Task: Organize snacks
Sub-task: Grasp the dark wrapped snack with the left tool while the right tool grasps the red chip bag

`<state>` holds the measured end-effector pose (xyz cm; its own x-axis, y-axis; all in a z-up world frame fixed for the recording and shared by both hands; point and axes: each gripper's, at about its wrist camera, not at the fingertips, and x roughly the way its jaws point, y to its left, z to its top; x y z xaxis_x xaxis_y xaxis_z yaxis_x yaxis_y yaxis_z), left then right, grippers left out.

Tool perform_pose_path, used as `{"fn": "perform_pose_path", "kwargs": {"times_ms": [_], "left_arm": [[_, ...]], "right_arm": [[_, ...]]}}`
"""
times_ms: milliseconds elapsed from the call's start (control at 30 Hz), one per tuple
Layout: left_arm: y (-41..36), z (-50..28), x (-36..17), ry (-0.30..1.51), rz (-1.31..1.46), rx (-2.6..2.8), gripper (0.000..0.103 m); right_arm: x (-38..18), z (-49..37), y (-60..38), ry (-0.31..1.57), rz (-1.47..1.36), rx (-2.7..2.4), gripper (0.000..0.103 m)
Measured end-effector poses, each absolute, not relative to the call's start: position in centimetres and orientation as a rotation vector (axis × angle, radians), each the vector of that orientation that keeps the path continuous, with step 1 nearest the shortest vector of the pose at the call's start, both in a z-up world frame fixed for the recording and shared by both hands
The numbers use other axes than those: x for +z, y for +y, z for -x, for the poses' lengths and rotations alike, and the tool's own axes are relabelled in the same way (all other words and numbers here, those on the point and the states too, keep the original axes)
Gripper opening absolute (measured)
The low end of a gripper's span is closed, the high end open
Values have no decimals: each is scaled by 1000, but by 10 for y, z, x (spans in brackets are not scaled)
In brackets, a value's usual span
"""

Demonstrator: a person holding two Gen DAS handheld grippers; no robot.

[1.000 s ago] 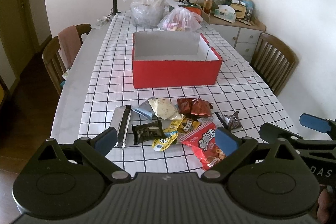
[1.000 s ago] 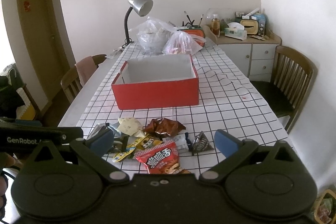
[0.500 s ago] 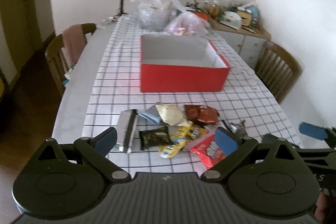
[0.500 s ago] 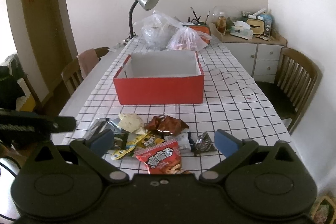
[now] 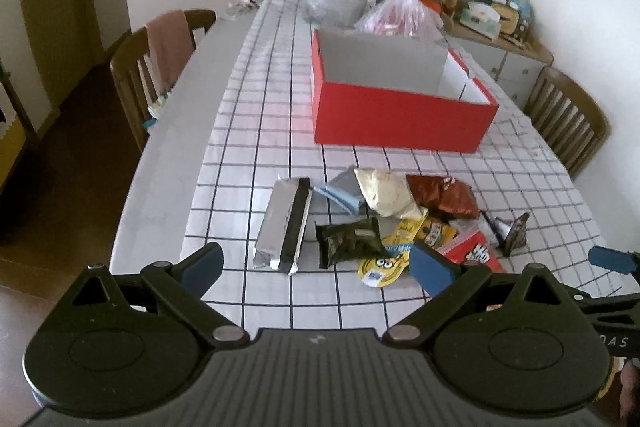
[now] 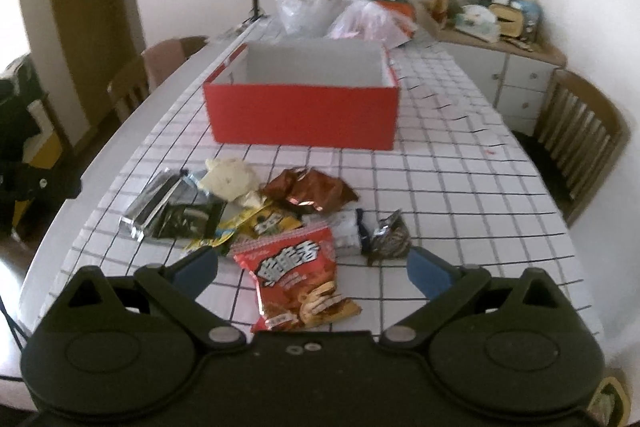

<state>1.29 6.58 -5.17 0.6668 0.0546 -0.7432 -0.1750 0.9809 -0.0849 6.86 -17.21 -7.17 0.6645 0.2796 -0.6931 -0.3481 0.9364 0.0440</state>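
Both grippers have come forward and down toward the near edge of the table, so the first pick looks close, though nothing is in the open red cardboard box [image 5: 400,123] yet. The left gripper [image 5: 316,263] hangs with jaws spread wide and empty, the long silver foil packet [image 5: 280,227] and dark green wrapper [image 5: 348,239] lying just beyond its fingers. The right gripper [image 6: 312,267] is likewise spread and empty, the red printed snack bag [image 6: 296,275] lying between its fingers.
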Motion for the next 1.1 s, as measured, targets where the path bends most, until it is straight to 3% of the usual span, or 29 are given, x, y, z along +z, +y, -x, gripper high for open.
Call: {"fn": "perform_pose_path", "kwargs": {"times_ms": [500,1100], "left_arm": [[55,-70,-101,900,3,-34,96],[37,-151,-147,1073,-286,-345,90]], "right_arm": [[-133,-104,-158,881,228,455,101],[-165,-133,-146,984,314,509,100]]}}
